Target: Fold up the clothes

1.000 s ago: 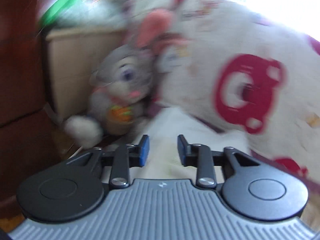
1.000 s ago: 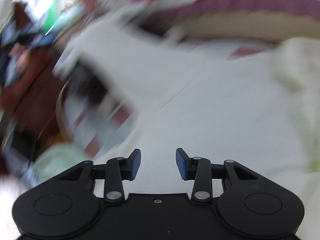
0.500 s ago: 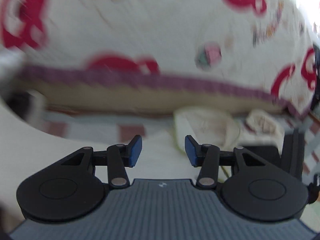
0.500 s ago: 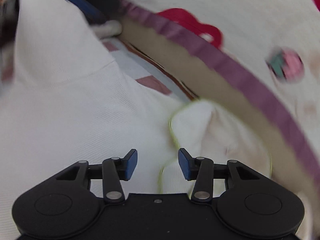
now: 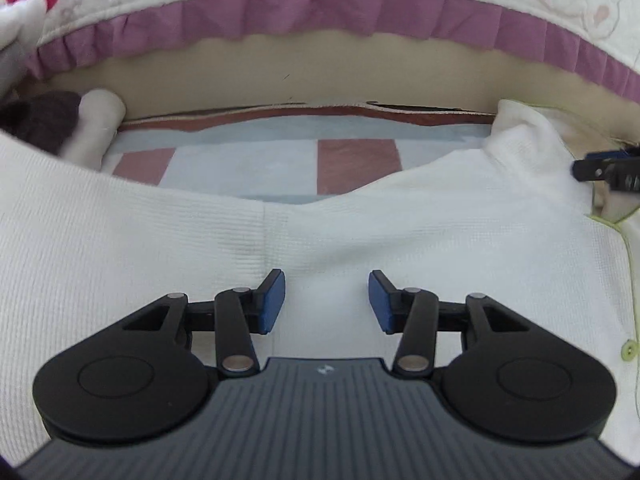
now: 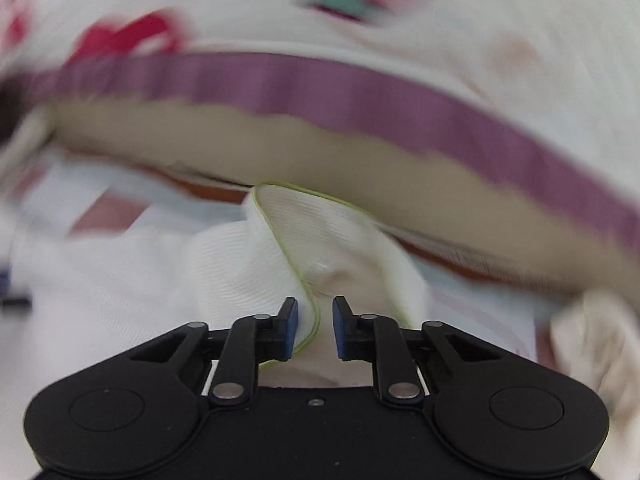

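A white ribbed garment point(image 5: 320, 232) with lime-green trim and a green button point(image 5: 628, 350) lies spread on the bed. My left gripper point(image 5: 326, 300) hovers just above its middle, wide open with nothing between the pads. My right gripper point(image 6: 316, 320) is at the garment's green-edged collar point(image 6: 280, 236). Its jaws stand narrowed on either side of the trimmed edge, with a gap still showing. In the left wrist view the right gripper point(image 5: 608, 168) shows at the far right, by the raised collar.
A cream blanket with red prints and a purple frill point(image 5: 360, 8) hangs over the far side. Beyond the garment lies a blue and red checked sheet point(image 5: 248, 164). A dark plush toy point(image 5: 40, 120) sits at the far left.
Both grippers swung from the room's left side down to the garment. The left gripper opened wider over the cloth. The right gripper's jaws narrowed around the collar edge.
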A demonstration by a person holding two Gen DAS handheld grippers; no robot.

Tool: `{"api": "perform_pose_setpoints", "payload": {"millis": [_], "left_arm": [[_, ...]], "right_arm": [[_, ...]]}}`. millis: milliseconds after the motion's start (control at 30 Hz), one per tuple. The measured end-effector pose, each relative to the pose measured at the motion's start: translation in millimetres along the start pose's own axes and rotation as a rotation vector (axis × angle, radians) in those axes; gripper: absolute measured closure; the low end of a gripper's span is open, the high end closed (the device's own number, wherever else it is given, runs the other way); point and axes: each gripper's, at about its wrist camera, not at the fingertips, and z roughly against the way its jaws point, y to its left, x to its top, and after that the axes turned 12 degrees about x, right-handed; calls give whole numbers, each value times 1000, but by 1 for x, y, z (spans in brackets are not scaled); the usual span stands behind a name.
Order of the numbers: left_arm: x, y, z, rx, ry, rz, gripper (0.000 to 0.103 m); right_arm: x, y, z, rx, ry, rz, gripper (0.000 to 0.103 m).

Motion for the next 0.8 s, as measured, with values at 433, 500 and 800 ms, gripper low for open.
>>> {"api": "perform_pose_setpoints", "payload": {"millis": [433,500,800], "left_arm": [[15,-34,16,-165,-100,-33,57],[20,-49,19,-214,-122,-45,56],[30,-108,22,-397,-165,-96,55]], "right_arm": [[-5,-73,57,330,-151,-351,52],[-13,-66,44,339,-98,-363,52],[4,-62,-12,306,26,-297,91]]}}
